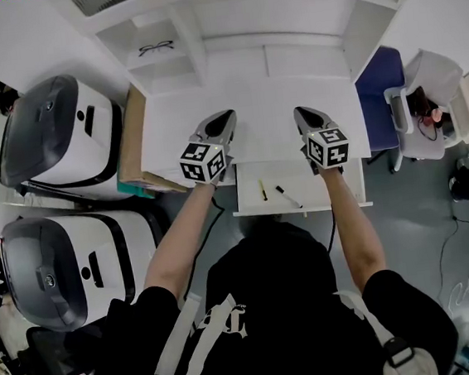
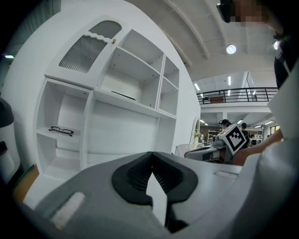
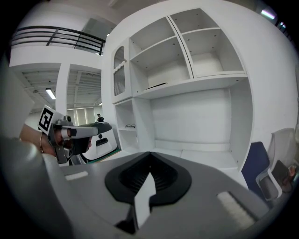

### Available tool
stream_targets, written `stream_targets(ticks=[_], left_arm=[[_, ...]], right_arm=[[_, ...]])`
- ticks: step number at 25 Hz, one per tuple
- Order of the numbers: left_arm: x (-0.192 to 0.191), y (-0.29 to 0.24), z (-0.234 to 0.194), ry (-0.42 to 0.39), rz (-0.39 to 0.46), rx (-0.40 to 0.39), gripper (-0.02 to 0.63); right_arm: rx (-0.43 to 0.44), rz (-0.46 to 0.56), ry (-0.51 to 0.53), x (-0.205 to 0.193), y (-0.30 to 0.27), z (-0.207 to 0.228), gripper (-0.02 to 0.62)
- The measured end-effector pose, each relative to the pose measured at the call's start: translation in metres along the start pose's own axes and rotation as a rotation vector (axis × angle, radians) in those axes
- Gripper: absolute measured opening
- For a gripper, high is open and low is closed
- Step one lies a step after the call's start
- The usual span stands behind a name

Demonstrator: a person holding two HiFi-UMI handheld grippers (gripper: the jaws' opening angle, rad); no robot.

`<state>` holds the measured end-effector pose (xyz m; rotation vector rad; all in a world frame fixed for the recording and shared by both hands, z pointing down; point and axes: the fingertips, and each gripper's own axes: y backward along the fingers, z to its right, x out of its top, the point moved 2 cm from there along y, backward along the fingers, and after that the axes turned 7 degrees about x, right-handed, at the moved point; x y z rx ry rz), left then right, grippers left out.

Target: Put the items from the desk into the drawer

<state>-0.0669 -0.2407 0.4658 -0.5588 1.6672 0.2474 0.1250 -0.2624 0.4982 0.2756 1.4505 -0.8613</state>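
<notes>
**A:** How do the jaws stand?

**B:** The left gripper (image 2: 152,155) and the right gripper (image 3: 149,155) both have their tips pressed together. Nothing is between them.

**A:** And the items?

**B:** A yellowish pen (image 1: 262,189) and a black marker (image 1: 288,196) lie in the open drawer (image 1: 300,176). This is behind the jaws and lower, between both grippers.

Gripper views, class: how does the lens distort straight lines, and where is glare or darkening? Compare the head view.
Left gripper view: shelves bow into curves, corners go black, ceiling lamp glares. Right gripper view: same bowing, dark corners. Head view: milder bending, even light, bright white desk.
</notes>
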Motion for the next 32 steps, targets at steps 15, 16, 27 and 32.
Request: stream_targets(ticks=[15, 16, 27, 32], left_arm=[[-0.006, 0.002, 0.007, -0.002, -0.011, -0.005, 0.005], [-0.006, 0.002, 0.008, -0.002, -0.011, -0.005, 0.005], [-0.01, 0.001, 0.011, -0.004, -0.024, -0.009, 0.005], [-0.011, -0.001, 0.01, -0.005, -0.028, -0.011, 0.005]], right_arm=[[0.009, 0.0, 0.0, -0.003, 0.007, -0.003, 0.003], [0.009, -0.001, 0.0, -0.003, 0.008, -0.003, 0.003], [0.014, -0.008, -0.004, -0.004, 0.008, -0.003, 0.003], [0.018, -0.01, -0.007, -0.006, 0.004, -0.003, 0.003]])
